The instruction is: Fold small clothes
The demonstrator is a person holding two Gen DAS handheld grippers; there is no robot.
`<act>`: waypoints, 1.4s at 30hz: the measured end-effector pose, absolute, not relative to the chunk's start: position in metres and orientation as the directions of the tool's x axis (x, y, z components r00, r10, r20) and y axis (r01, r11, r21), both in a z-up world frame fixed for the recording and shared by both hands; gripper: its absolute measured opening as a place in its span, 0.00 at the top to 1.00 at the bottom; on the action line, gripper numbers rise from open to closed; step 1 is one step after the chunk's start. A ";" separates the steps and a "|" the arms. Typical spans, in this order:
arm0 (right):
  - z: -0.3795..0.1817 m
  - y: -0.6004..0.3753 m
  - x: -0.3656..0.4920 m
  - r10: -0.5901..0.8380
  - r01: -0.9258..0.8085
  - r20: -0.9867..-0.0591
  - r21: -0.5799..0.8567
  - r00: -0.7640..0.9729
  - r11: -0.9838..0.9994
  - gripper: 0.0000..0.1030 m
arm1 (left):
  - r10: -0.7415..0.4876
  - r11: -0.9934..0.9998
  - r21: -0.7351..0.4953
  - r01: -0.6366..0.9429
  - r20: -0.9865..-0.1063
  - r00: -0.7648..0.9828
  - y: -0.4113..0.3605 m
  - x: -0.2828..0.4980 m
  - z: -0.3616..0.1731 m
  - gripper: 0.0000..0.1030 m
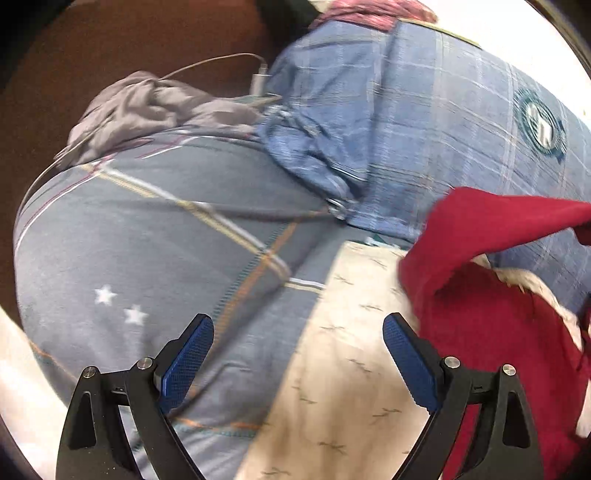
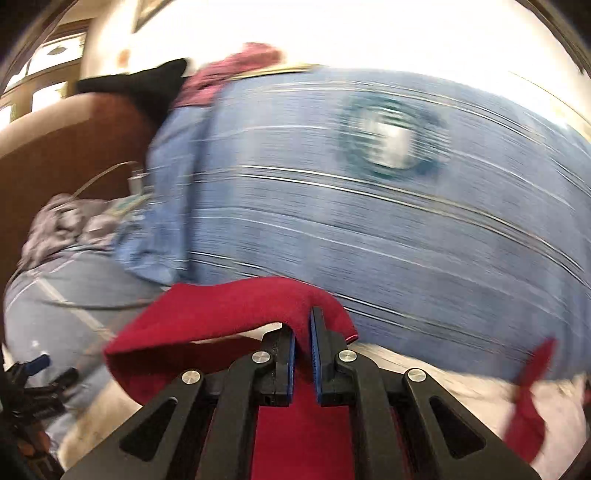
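Observation:
A red garment (image 1: pixel 491 295) lies at the right of the left wrist view, one edge lifted off a cream cloth (image 1: pixel 340 369) spread on the bed. My left gripper (image 1: pixel 298 328) stands open above the cream cloth, with nothing between its blue pads, just left of the red garment. In the right wrist view my right gripper (image 2: pixel 303 325) is shut on a fold of the red garment (image 2: pixel 221 314), which drapes over and below the jaws. That view is blurred by motion. The left gripper (image 2: pixel 37 373) shows at its lower left edge.
A grey-blue bed cover with stars and stripes (image 1: pixel 147 240) fills the left. A blue plaid quilt with a round emblem (image 1: pixel 443 122) is bunched behind. A crumpled grey garment (image 1: pixel 147 107), a charger cable (image 1: pixel 221 61) and a dark-red cloth (image 1: pixel 369 11) lie further back.

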State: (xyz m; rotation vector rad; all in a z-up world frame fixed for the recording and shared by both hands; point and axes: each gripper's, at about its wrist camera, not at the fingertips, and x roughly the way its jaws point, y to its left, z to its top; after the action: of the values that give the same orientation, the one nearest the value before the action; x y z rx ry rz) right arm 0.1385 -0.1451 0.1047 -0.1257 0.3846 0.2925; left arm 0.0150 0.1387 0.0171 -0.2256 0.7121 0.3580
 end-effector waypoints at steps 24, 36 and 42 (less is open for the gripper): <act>0.019 -0.317 0.126 0.019 -0.002 -0.603 0.029 0.797 1.000 0.32 | 0.061 0.980 -0.069 -0.186 -0.788 0.612 0.058 0.097 -0.020 0.10; -0.039 -0.292 0.185 -0.101 0.036 -0.678 -0.110 0.728 0.993 0.47 | 0.055 0.971 -0.085 -0.222 -0.828 0.559 0.068 0.118 -0.041 0.08; -0.034 -0.293 0.182 -0.117 0.072 -0.700 -0.094 0.705 0.993 0.44 | 0.056 0.971 -0.083 -0.224 -0.832 0.553 0.069 0.117 -0.042 0.08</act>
State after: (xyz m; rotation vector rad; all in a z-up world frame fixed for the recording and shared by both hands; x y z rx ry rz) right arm 0.1822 -0.2931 -0.0340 -0.0609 0.7821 -0.1051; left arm 0.1168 0.0687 -0.0415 -0.1879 0.9728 0.1668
